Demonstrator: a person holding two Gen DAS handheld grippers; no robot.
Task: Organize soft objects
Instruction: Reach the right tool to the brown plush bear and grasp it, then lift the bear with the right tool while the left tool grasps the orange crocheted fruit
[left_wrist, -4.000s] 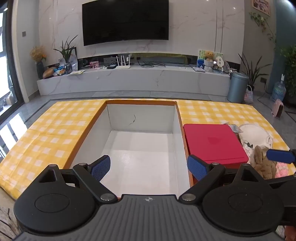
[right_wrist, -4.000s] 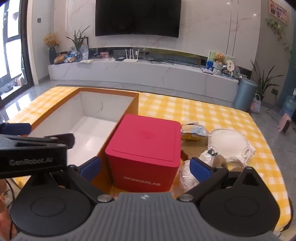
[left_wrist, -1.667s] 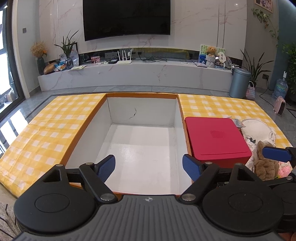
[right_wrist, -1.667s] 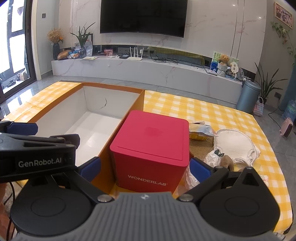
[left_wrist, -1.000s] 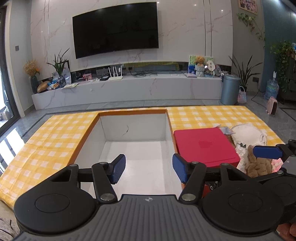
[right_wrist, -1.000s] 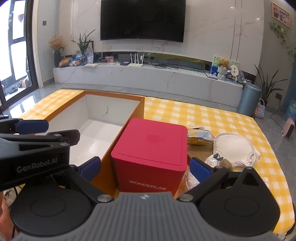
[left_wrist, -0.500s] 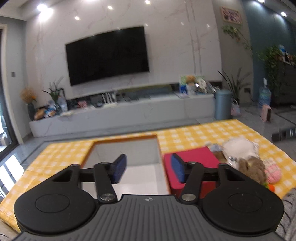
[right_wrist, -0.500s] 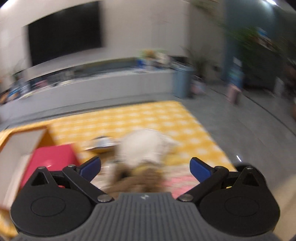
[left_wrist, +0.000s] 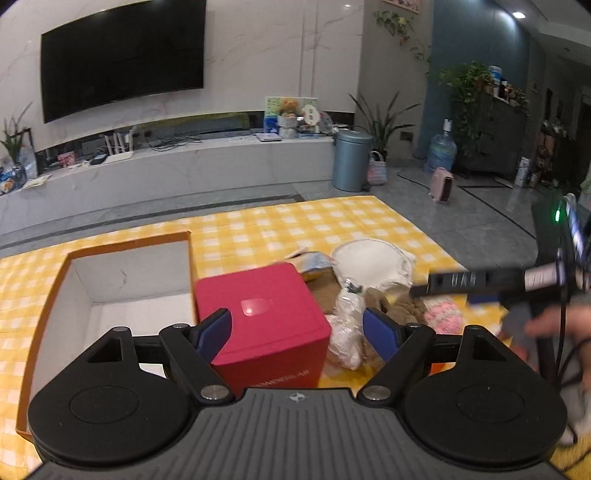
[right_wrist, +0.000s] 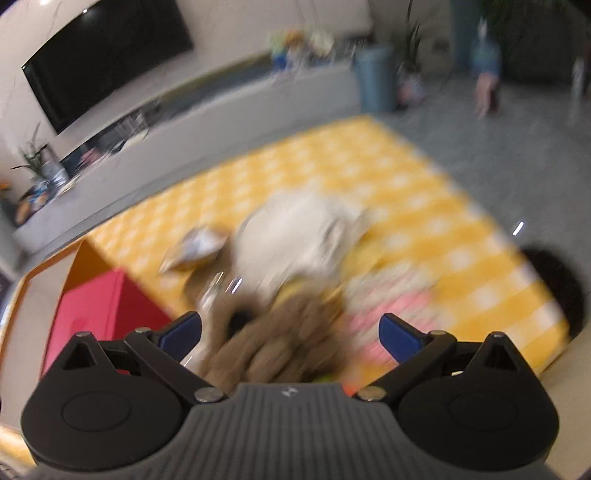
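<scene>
Left wrist: my left gripper (left_wrist: 297, 334) opening, empty, above red box (left_wrist: 260, 317); brown plush (left_wrist: 400, 308) off right, beside it.

Right wrist: my right gripper (right_wrist: 290, 332) released, plush (right_wrist: 273, 341) dead ahead between jaws, untouched; right nearer.

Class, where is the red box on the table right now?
In the left wrist view the red box stands on the yellow checked cloth, against the open cardboard box's right wall, with the pile of soft things to its right.
</scene>
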